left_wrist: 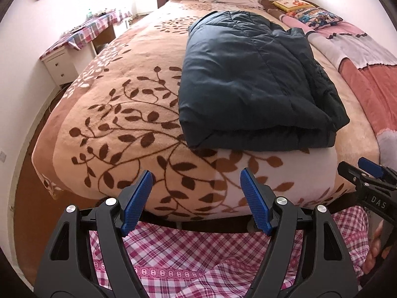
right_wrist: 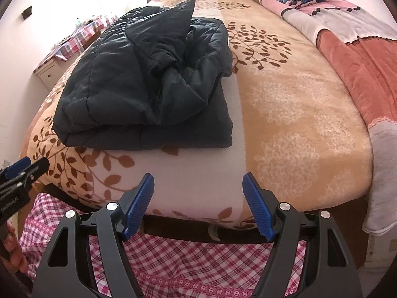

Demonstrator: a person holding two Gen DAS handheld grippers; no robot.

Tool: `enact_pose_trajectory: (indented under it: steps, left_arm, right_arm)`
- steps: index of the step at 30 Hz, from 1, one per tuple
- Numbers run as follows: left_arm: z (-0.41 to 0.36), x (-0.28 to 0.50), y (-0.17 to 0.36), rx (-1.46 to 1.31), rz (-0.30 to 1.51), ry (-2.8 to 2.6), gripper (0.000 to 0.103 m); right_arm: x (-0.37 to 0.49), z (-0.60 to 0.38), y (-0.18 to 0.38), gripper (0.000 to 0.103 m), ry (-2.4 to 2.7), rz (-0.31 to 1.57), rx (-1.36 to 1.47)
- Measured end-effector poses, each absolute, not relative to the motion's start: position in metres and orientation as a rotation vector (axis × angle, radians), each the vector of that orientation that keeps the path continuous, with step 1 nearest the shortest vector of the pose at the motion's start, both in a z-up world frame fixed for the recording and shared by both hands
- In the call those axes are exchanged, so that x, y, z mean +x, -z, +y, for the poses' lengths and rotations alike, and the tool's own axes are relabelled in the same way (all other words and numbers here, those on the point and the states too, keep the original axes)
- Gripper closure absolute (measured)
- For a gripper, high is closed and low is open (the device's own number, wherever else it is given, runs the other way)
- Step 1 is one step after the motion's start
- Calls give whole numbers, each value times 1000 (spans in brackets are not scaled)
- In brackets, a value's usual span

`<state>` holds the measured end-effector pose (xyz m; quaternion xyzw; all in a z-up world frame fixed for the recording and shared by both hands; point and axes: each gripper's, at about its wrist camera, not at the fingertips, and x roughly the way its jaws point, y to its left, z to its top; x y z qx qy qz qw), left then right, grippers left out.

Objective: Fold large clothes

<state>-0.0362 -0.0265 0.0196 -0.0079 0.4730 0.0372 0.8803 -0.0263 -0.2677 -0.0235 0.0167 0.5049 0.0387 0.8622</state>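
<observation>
We see a bed (left_wrist: 119, 114) under a tan leaf-patterned blanket, and on it, near the foot edge, a dark blue quilted jacket (left_wrist: 248, 82) folded into a thick, puffy rectangle. Our left gripper (left_wrist: 196, 203) and right gripper (right_wrist: 198, 206) hang short of the jacket, over the bed's edge, both spread wide and holding nothing.

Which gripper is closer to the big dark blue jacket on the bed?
Left, though only slightly. The left gripper hangs open at the bed's edge, almost straight in front of the folded jacket. The right gripper, also open, is off toward the jacket's right corner.
</observation>
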Motion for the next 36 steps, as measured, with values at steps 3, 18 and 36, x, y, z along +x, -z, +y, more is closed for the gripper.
enact_pose_trajectory:
  steps: [3,18,36]
  left_arm:
    - [-28,-37,-19,-9,985,-77,30]
    - [-29,-35,-13,-26,1016,-70,31]
    - [-29,-34,-11,-37,1023,-56,31]
  right_arm:
    - [-27,-266,24,31,-78,1061,28]
    - [-27,-263,26,31,-84,1068,16]
    - [-26,-262,29,31,-94,1076,12]
